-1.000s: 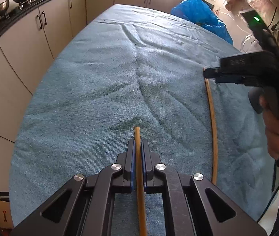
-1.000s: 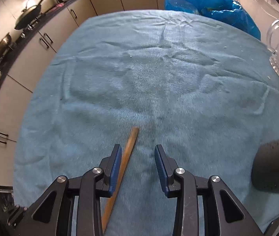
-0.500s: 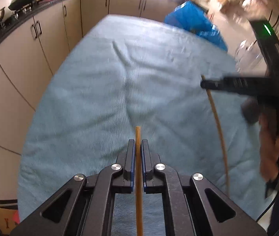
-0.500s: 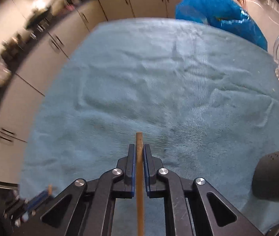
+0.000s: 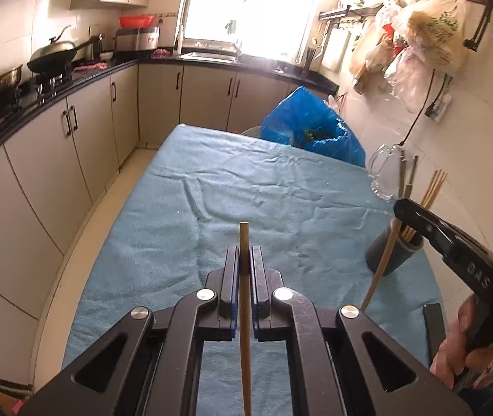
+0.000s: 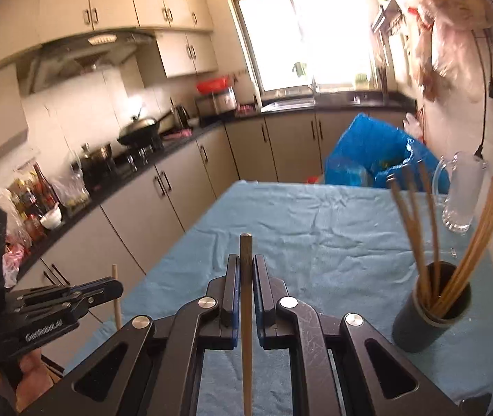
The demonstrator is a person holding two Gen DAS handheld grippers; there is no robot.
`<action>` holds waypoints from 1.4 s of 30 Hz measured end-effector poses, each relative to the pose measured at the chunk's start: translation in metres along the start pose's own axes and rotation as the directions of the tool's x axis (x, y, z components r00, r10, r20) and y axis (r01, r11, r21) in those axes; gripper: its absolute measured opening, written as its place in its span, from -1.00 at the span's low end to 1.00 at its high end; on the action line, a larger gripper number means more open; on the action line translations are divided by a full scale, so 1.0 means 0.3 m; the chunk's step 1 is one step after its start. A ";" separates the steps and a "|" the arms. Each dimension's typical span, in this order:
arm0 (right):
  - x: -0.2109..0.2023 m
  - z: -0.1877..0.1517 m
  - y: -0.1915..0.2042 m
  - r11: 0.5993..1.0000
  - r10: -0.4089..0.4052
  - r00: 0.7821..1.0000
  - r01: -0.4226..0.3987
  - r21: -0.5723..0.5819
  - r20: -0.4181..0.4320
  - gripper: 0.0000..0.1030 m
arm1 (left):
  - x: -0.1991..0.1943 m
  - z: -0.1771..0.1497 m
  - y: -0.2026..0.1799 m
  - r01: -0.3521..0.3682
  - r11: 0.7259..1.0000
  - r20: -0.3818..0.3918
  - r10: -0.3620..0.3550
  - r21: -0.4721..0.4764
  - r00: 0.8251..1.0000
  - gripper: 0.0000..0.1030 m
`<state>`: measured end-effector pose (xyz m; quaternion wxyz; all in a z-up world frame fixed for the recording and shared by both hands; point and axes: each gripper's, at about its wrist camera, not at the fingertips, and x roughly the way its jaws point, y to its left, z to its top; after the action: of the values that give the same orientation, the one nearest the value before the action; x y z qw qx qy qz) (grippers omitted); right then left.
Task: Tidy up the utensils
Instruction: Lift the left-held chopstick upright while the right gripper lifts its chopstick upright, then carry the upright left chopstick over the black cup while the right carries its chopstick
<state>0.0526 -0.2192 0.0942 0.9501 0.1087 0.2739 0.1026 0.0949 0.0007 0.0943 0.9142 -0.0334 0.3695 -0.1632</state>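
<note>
1. Kitchen setting: beige cabinets run along one side of the desk, which is covered with a wrinkled blue towel, and a bright window sits at the far end.
2. Landmark for everything below is the dark holder cup, standing on the desk near its wall-side edge. It already has a bunch of wooden chopsticks fanned out of it, some darker, some lighter.
3. Left gripper: fingers pinched nearly together on a light wooden chopstick. The stick runs straight down the middle between them, its tip poking out a bit past the fingertips. It's up off the towel, well over toward the cabinet side from the cup.
4. Right gripper: same deal, fingers closed tight on a darker chopstick, blunt end sticking out past the tips. It's raised above the desk, off to the cabinet side of the cup and a little nearer the camera.
5. From the left wrist view you can see the right gripper's black body hanging just over the cup, with its chopstick slanting down in front of the cup.
6. Clear glass pitcher stands beyond the cup on the same desk edge, and a blue plastic bag sits past the far end of the desk from the cup.
</note>
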 end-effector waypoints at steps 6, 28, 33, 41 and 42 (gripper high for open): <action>-0.131 -0.021 -0.002 1.000 -0.007 0.997 0.007 0.010 0.075 -0.85 | -0.058 0.004 -0.056 0.016 0.999 0.032 -0.017 0.029 0.999 -0.90; -0.344 -0.029 -0.144 0.994 -0.081 0.971 0.061 0.092 0.226 -0.85 | -0.088 0.044 -0.185 0.041 0.995 0.049 -0.045 0.088 0.998 -0.90; -0.380 -0.025 -0.202 0.990 -0.102 0.964 0.073 0.123 0.245 -0.85 | -0.094 0.063 -0.244 0.053 0.991 0.055 -0.059 0.119 0.997 -0.90; -0.474 0.003 -0.285 0.981 -0.170 0.936 0.132 0.140 0.309 -0.85 | -0.114 0.116 -0.377 0.087 0.979 0.070 -0.102 0.182 0.992 -0.90; -0.486 0.007 -0.296 0.979 -0.181 0.931 0.142 0.144 0.317 -0.85 | -0.117 0.122 -0.395 0.092 0.977 0.073 -0.108 0.190 0.992 -0.90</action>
<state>-0.0549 -0.3415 0.1452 0.9794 0.1577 0.1252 -0.0121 0.0641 -0.1020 0.1656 0.9184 0.0273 0.3123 -0.2413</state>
